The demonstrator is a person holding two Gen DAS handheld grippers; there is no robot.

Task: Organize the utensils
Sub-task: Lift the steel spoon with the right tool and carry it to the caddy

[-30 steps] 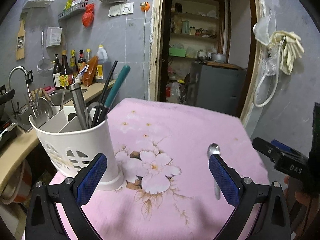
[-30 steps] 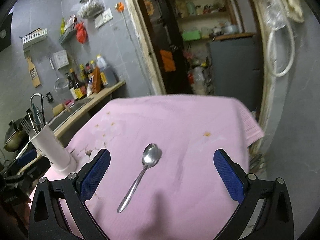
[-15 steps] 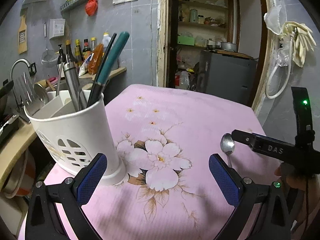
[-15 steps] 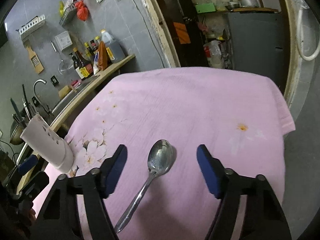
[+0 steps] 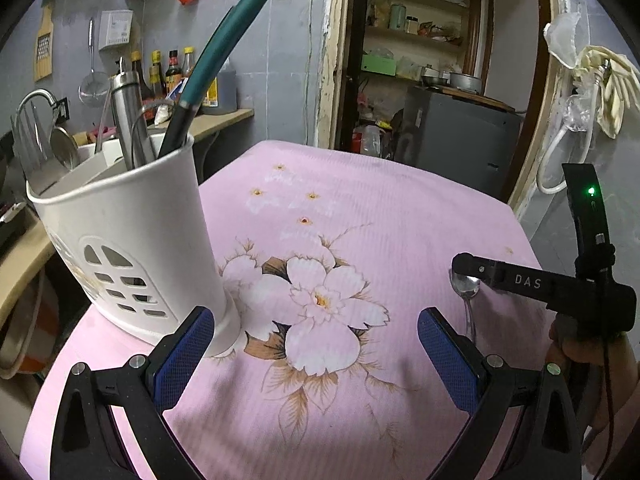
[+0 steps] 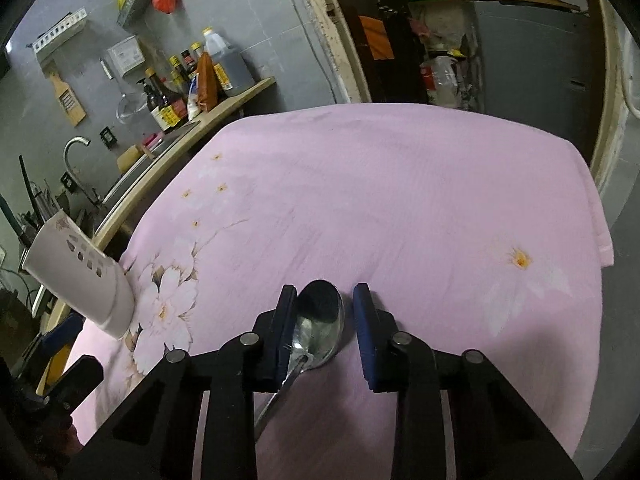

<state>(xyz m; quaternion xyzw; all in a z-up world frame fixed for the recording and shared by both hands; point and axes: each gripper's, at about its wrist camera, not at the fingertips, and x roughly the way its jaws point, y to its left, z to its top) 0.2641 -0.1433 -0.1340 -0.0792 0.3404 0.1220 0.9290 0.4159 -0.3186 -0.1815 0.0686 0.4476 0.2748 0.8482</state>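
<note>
A metal spoon (image 6: 320, 320) lies on the pink flowered cloth (image 6: 400, 200), its bowl between the blue pads of my right gripper (image 6: 325, 292). Those jaws are closing: the left pad touches the bowl's edge, and a narrow gap still shows at the right pad. In the left wrist view the same spoon (image 5: 466, 286) lies at the right under the right gripper's black finger (image 5: 500, 276). My left gripper (image 5: 315, 316) stands open and holds nothing, low over the cloth. The white utensil holder (image 5: 132, 224) stands just beyond its left finger, with several utensils in it.
A kitchen counter with a sink tap (image 5: 36, 100) and sauce bottles (image 6: 180, 96) runs along the left of the table. A doorway with a grey cabinet (image 5: 460, 136) lies beyond the far edge. A hand (image 5: 580, 344) holds the right gripper.
My right gripper has come down over the spoon and its jaws have narrowed from wide to nearly closed around the bowl. My left gripper has sunk closer to the holder.
</note>
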